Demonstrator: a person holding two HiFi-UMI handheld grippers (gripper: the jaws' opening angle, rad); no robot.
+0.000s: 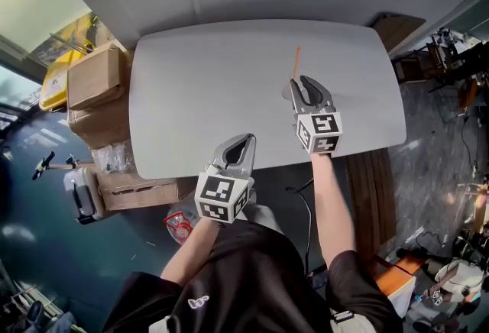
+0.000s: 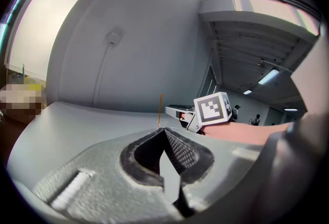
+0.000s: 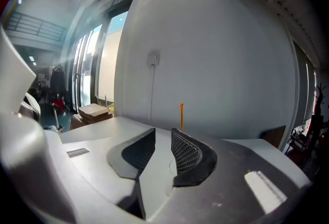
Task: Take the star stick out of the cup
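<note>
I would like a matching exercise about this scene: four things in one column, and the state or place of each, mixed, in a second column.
1. stick
2. left gripper
3. right gripper
4. cardboard box

a. jaws apart, nothing between them
b. beside the left end of the table
c. orange, upright
d. jaws together

Pairs: 1-c, 2-d, 3-a, 4-b

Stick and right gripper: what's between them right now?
Nothing that shows. In the right gripper view the stick stands just past the open right gripper, with only bare table between. The cup cannot be made out.
</note>
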